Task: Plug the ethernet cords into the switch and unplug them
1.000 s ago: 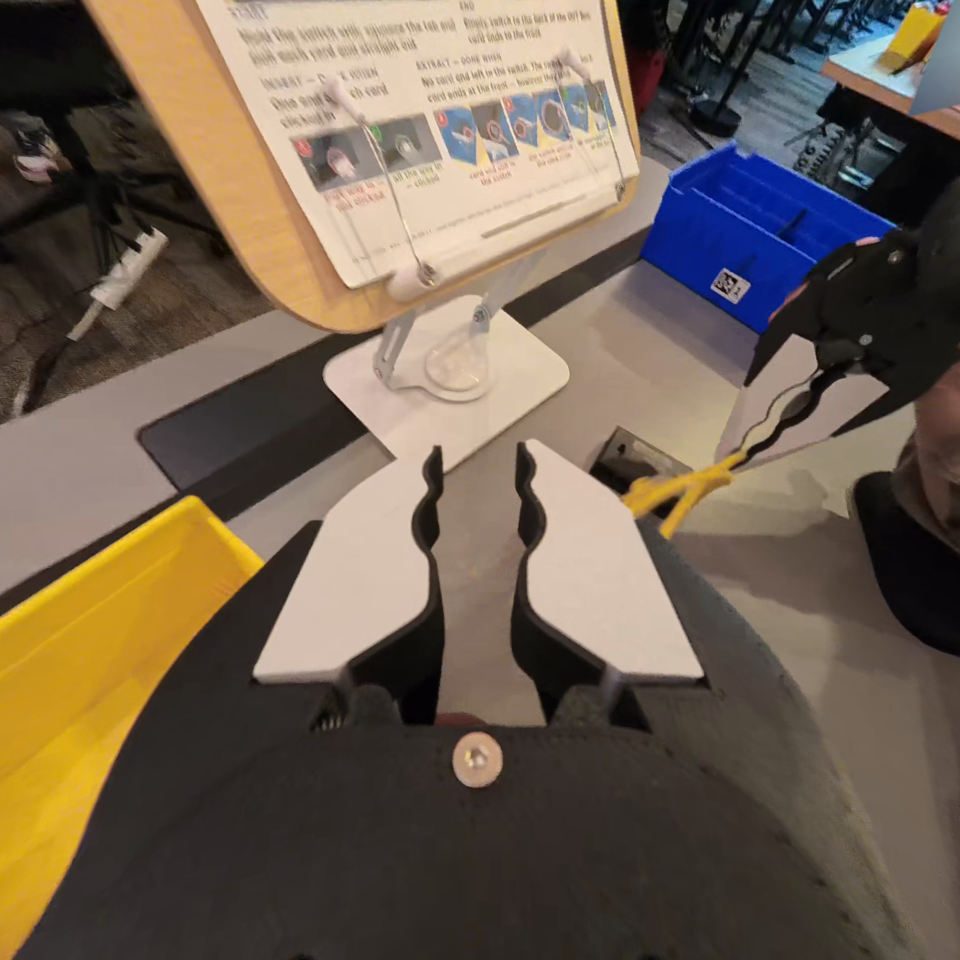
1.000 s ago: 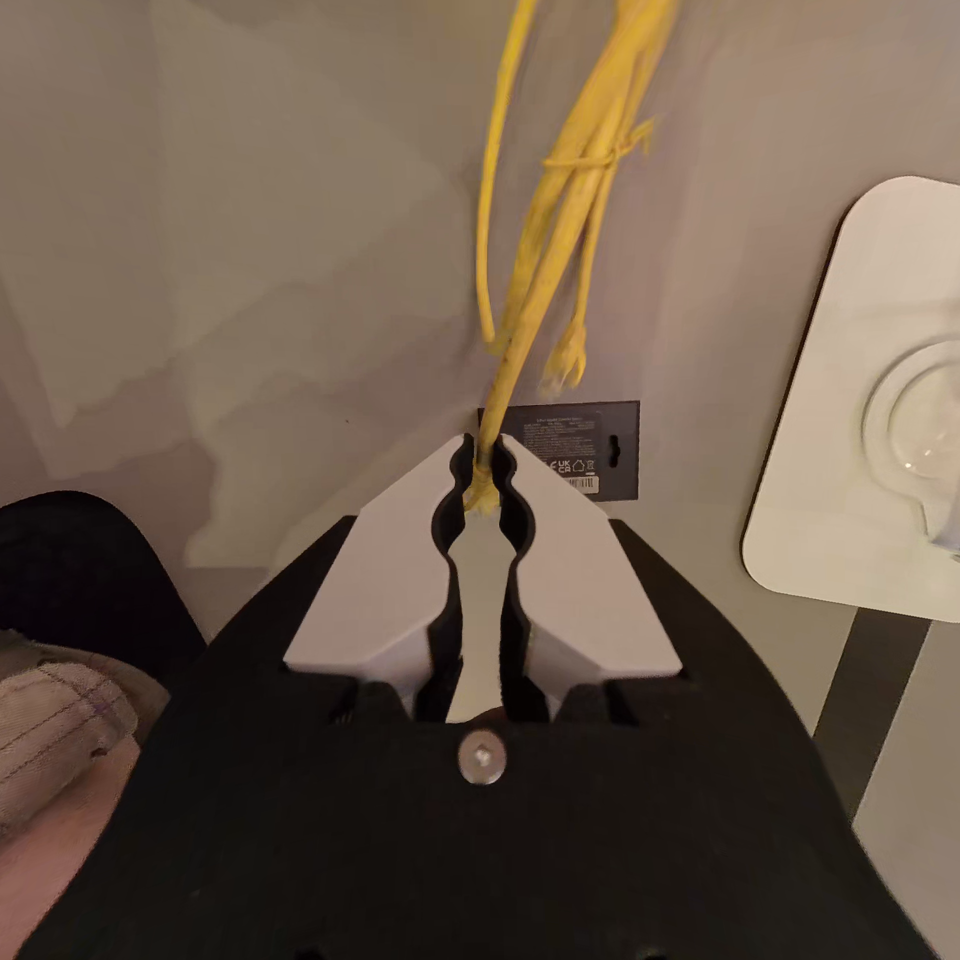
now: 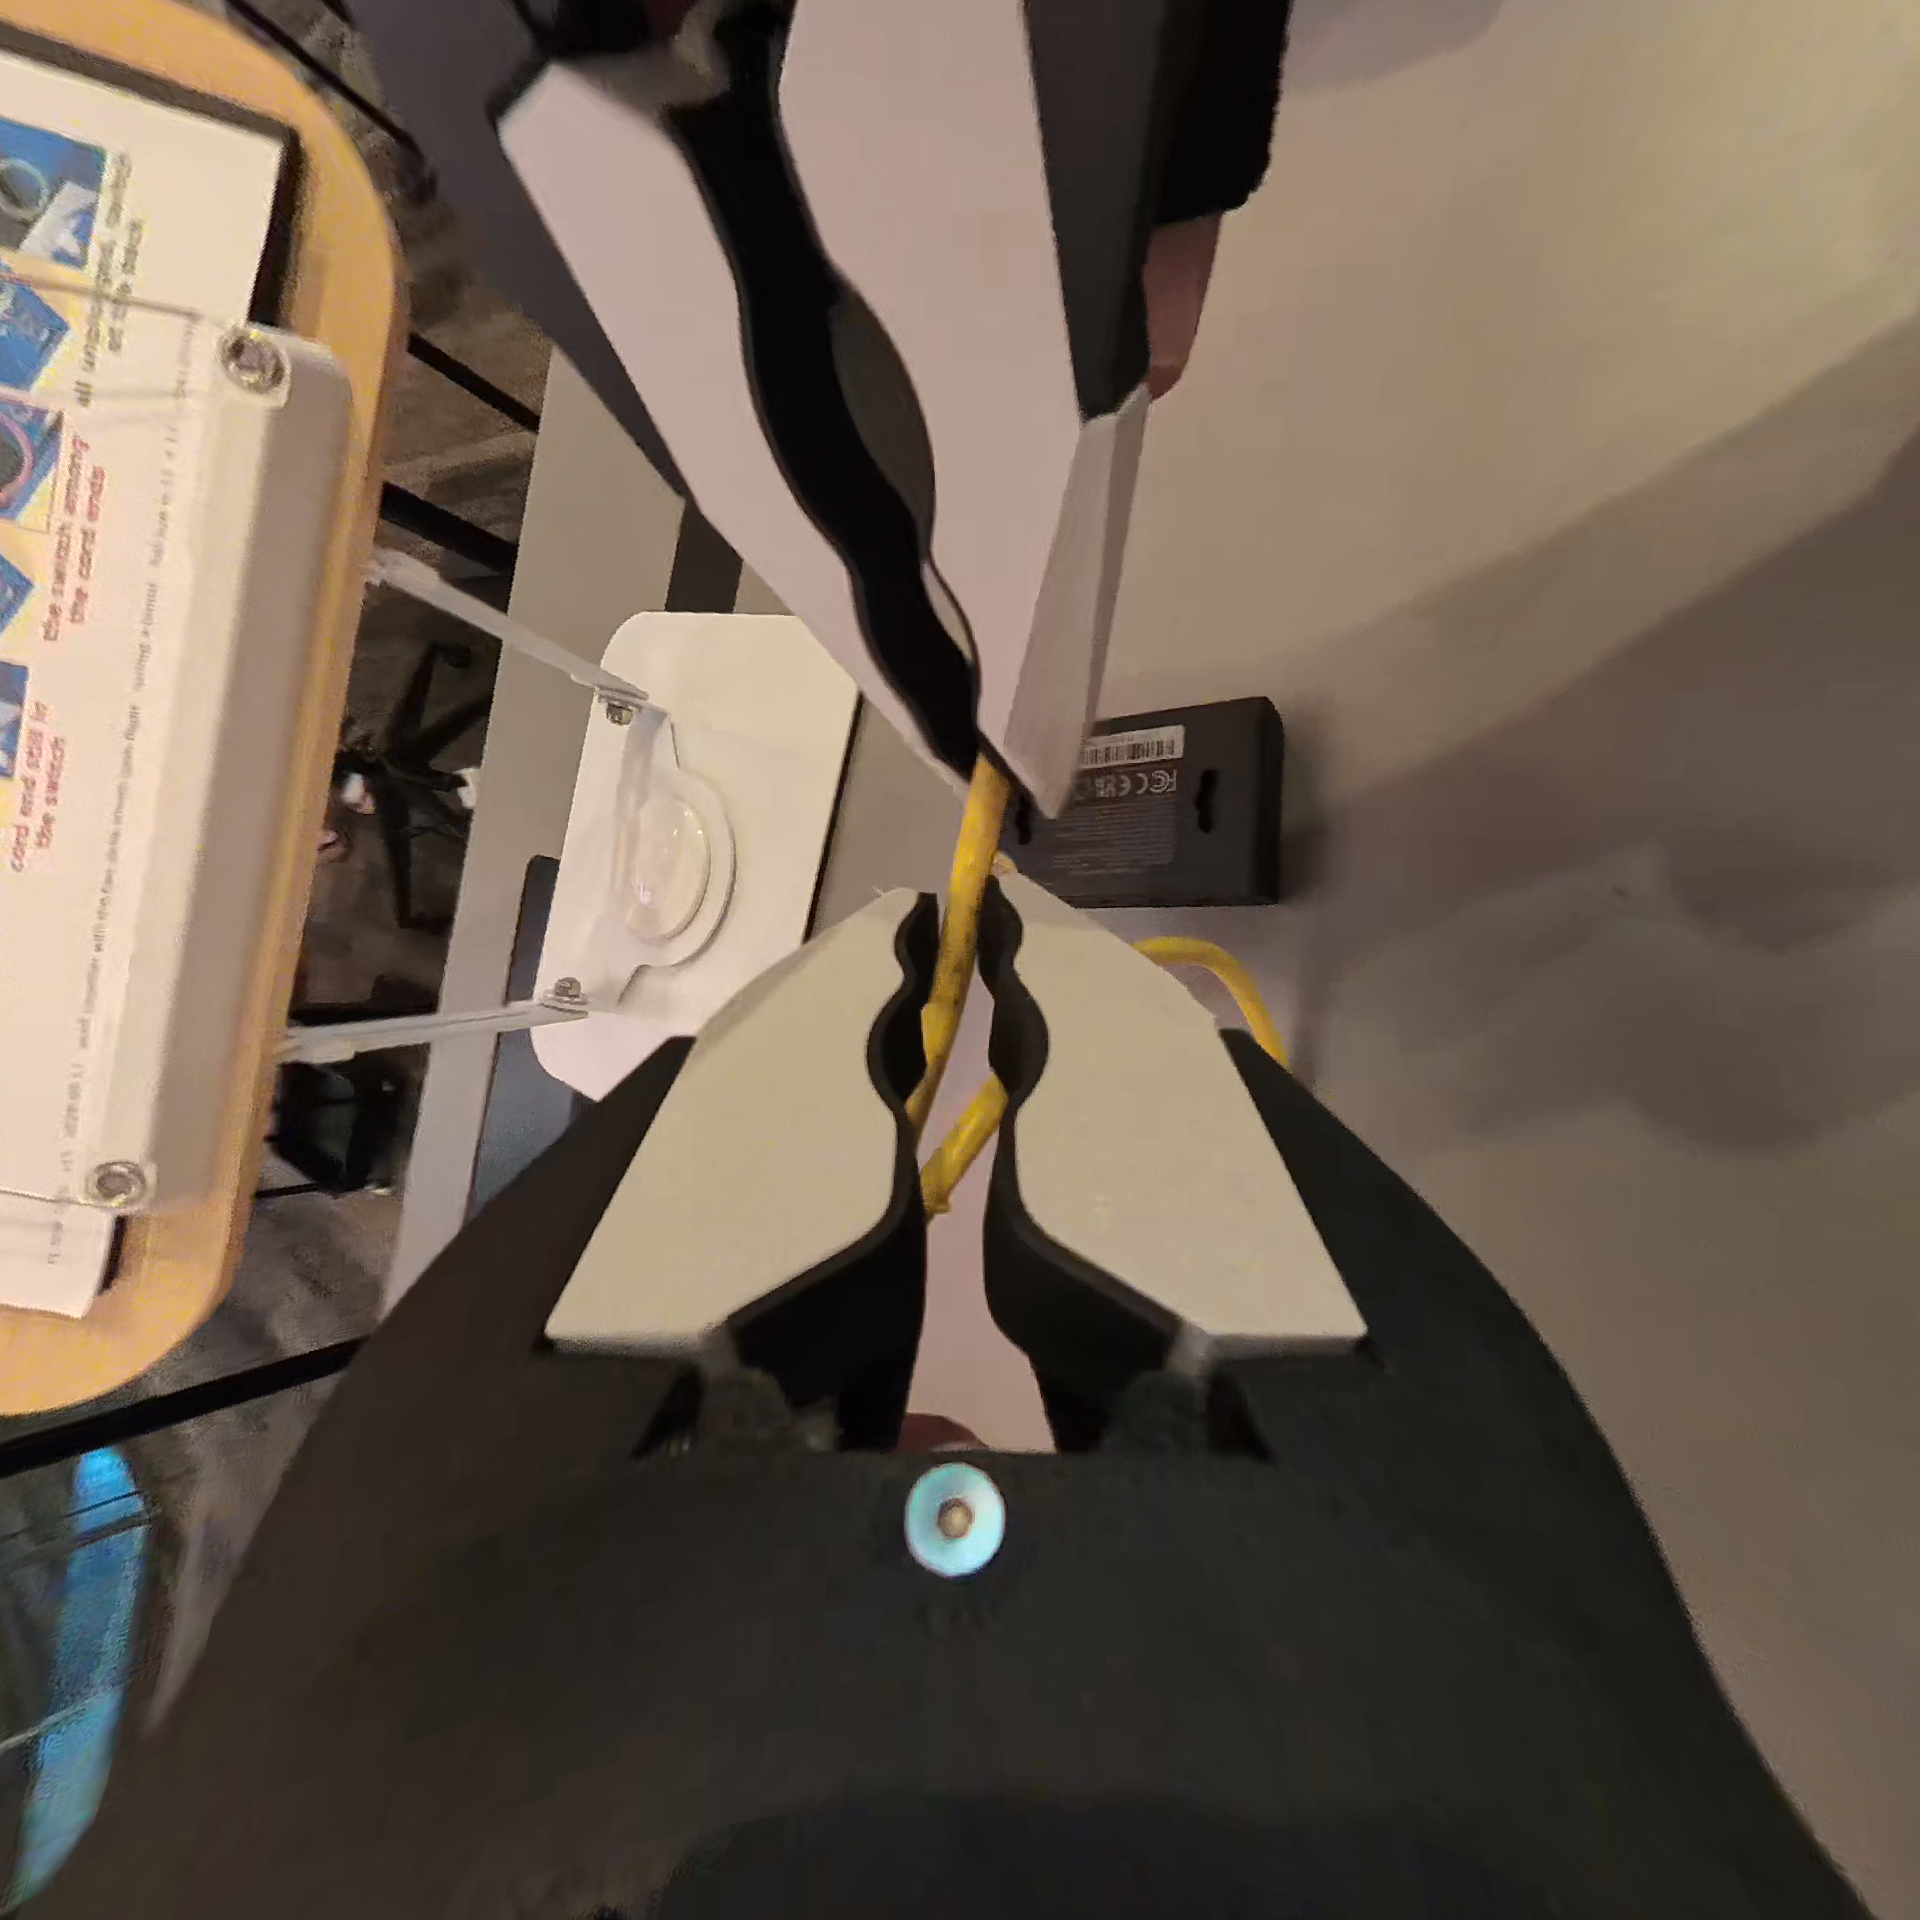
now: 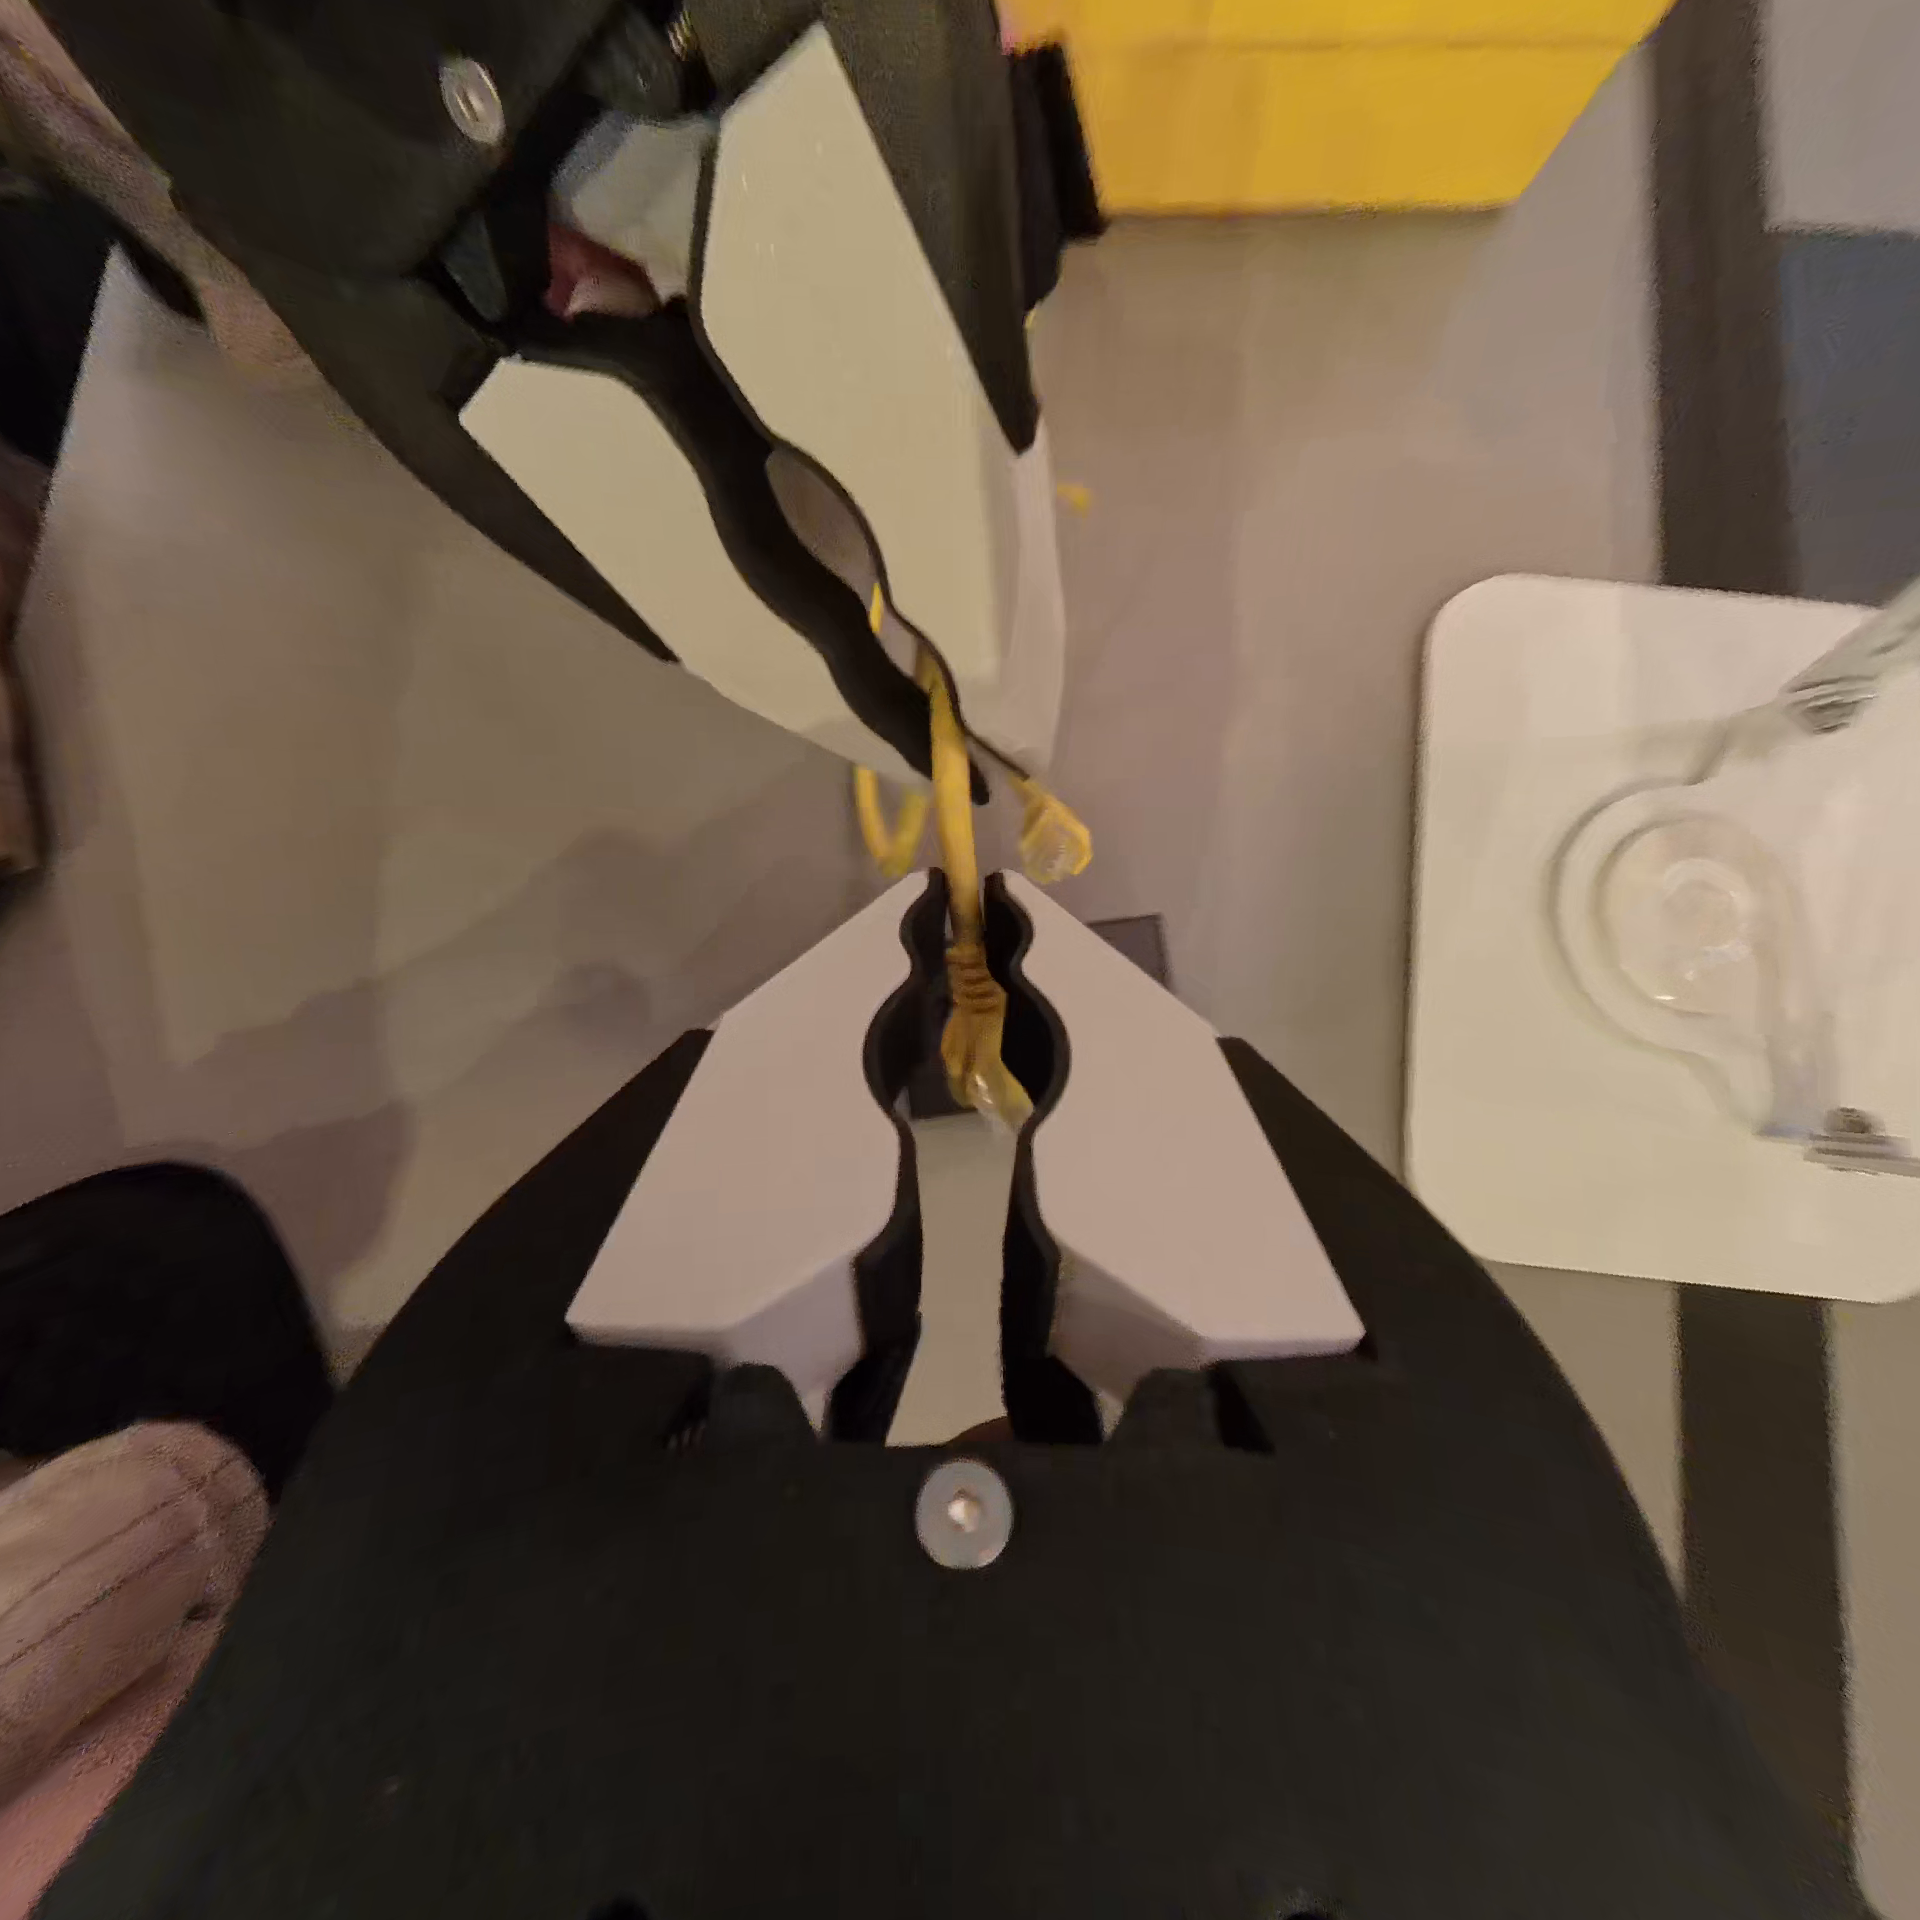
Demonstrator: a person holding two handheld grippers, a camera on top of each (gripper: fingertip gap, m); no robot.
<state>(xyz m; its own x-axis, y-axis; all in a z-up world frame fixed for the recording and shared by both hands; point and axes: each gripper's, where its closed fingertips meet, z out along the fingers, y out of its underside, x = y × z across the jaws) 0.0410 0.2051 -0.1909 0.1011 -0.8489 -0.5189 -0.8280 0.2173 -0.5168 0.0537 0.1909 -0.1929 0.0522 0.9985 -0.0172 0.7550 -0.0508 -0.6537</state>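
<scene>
While left wrist view looked down on grey counter (image 3: 1558, 520), left gripper (image 3: 961, 904) fingers were clamped on thin yellow ethernet cord (image 3: 961, 935); right gripper (image 3: 997, 774) pinched same cord above, beside flat black rectangular switch (image 3: 1164, 821). Right wrist view: right gripper (image 4: 966, 883) fingers closed on cord (image 4: 961, 831) near clear plug (image 4: 1055, 831); left gripper (image 4: 961, 753) opposite; switch (image 4: 1138, 940) mostly hidden.
</scene>
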